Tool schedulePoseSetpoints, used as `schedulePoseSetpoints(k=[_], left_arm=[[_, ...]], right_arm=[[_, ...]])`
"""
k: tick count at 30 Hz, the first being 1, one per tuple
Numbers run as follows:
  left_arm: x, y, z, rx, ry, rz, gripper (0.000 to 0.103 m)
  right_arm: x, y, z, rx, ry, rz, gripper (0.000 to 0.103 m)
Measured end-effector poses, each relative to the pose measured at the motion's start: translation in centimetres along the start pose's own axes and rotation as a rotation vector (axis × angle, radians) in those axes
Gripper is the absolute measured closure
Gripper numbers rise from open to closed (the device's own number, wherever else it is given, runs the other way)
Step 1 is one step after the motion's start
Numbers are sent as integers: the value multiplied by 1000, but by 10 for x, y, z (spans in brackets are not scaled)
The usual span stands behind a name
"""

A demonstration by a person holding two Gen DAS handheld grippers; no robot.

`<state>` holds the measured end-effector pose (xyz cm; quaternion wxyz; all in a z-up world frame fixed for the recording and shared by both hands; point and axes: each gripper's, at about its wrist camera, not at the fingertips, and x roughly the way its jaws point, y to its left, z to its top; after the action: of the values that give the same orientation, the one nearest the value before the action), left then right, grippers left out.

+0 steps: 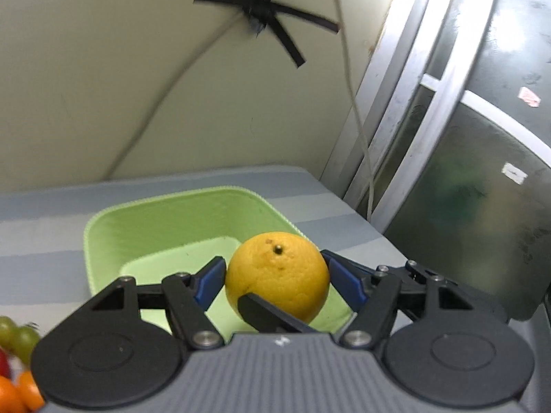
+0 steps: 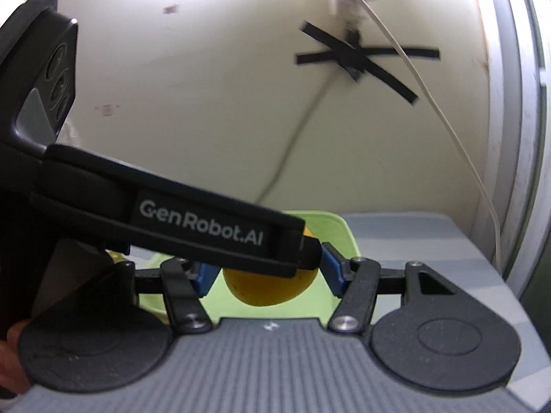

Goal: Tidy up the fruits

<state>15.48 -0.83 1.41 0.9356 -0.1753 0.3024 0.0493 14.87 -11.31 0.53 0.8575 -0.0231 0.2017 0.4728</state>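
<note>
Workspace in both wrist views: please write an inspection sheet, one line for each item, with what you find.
Surface: table with a pale blue and grey striped cover.
Job's things: orange held over the green tray; grapes and more small fruit at the lower left edge of the left wrist view.
Clutter: nothing seen.
Grippers: left gripper shut on the orange; right gripper has an orange fruit between its blue pads, contact unclear; the other gripper's body crosses in front.
Cables: white cable hangs down the wall; black tape holds a thin cord.
Surroundings: cream wall, metal-framed glass door on the right.
</note>
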Motion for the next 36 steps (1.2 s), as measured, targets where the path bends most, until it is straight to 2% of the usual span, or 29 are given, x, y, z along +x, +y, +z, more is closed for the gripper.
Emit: schedulePoseSetpoints(k=[4,7,8,13,16,19,21,23,26,30,36], left_arm=[[11,-1,-10,15,11,26,26],[0,-6,-10,28,-25,31,24],[-7,-7,-10,29,-40,35,24],[-81,6,-13,34,-187,44,19],[-140,32,-36,25,-287,117,15],[-194,69,-66,-10,-353,232,14],[-220,92,-91,-43,-357,329,14],[-241,113,-113,-83,-340,385,14],[-254,133,-134,-115,-302,428,14],[-250,147,-154,-116,-244,473,14],[-238,130,-172,-124,-181,510,14]], right_arm=[[7,-9,1,-28,-13,-46,39],[19,-9,7,-51,-40,-70,33],[13,-12,4,-43,-73,-67,28],[-11,-18,-3,-36,-166,-81,28],[-23,-23,-7,-7,-243,-139,28],[-31,-25,-11,-3,-320,-203,28],[-36,-23,-11,-23,-345,-238,28],[-48,-17,-16,-53,-360,-254,30],[-62,-5,-19,-67,-306,-203,38],[-76,14,-24,-22,-210,-67,40],[-96,57,-51,3,-62,80,42]])
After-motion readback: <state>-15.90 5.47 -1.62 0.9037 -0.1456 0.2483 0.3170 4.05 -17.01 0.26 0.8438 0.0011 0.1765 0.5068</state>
